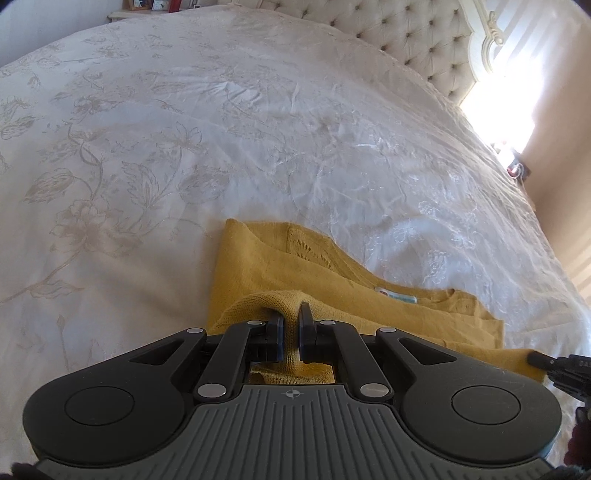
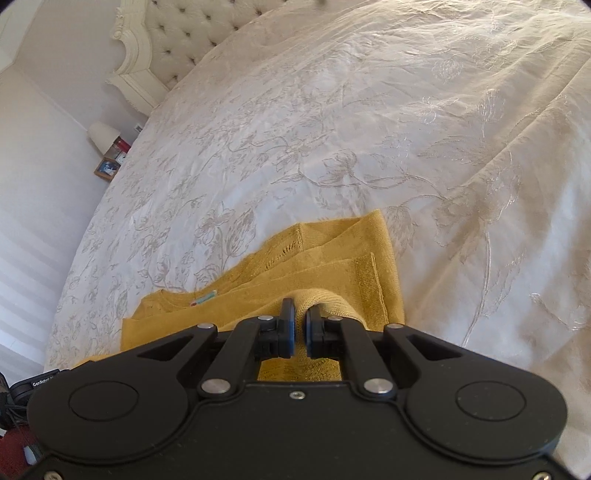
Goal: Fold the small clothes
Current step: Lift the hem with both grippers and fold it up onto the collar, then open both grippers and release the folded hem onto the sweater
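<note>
A mustard-yellow knitted garment [image 1: 295,273] lies partly folded on the white bedspread [image 1: 221,129], its neck label facing up. My left gripper [image 1: 291,325] is shut on a pinched fold of the knit at the garment's near edge. In the right wrist view the same garment [image 2: 332,269] lies just ahead, and my right gripper [image 2: 300,321] is shut on another fold of its near edge. The tip of the right gripper shows at the right edge of the left wrist view [image 1: 554,363]. The cloth under both grippers is hidden.
The bedspread [image 2: 332,129] has an embroidered flower pattern and stretches far ahead. A tufted cream headboard [image 1: 424,33] stands at the back. A nightstand with a lamp and picture frame [image 2: 107,147] stands beside the bed on the left. A bright window [image 1: 517,110] is at the right.
</note>
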`<state>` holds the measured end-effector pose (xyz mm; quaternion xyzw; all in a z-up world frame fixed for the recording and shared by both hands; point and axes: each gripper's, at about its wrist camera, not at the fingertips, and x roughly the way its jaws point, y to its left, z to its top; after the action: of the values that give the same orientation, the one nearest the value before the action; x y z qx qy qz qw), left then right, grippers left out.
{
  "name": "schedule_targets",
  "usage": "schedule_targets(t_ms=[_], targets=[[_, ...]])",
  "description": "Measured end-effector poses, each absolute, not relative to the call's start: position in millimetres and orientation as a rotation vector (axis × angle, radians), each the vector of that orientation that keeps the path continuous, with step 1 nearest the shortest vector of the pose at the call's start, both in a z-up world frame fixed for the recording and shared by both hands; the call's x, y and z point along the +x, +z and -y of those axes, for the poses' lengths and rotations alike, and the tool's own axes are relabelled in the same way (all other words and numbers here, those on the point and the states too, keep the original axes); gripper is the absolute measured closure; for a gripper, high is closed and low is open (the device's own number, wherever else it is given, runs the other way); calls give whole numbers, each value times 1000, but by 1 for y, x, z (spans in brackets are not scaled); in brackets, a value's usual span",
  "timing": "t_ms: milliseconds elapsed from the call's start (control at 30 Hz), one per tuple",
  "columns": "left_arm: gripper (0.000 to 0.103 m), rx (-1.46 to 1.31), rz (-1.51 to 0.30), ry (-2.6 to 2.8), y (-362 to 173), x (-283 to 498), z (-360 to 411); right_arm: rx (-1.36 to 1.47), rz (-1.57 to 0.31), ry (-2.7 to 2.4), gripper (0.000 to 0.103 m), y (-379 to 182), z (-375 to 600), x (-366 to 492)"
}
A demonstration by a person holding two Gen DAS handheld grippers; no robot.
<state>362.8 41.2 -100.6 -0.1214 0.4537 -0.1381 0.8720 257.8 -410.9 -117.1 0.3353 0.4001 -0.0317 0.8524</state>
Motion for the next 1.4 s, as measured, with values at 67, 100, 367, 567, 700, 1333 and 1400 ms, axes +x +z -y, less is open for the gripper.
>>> schedule_targets(t_ms=[67,100,367,567,700,1333,1400], targets=[[96,-248,-966,-298,-107,375,-40,700,-856,-90,90,-119,411,265],[96,-243,-976,-303,-110,380,-39,699,-867,-95,90,-122,410,270],[77,-386,-1123,-335,-148,427,-53,696,-941,-151,84,-141,411,296],[22,-412,-1049,-326,-143,438,-62,683,-962,-174,83,-149,413,300],[16,-419,-988,-261,-132,444,-75,680,-952,-195,79,-151,417,298],[15,83,-1022,-380,-137,329,-1,249,-977,-37,50,-137,335,251],[15,106,-1036,-385,-144,327,3,206,-997,-15,50,-143,324,251]])
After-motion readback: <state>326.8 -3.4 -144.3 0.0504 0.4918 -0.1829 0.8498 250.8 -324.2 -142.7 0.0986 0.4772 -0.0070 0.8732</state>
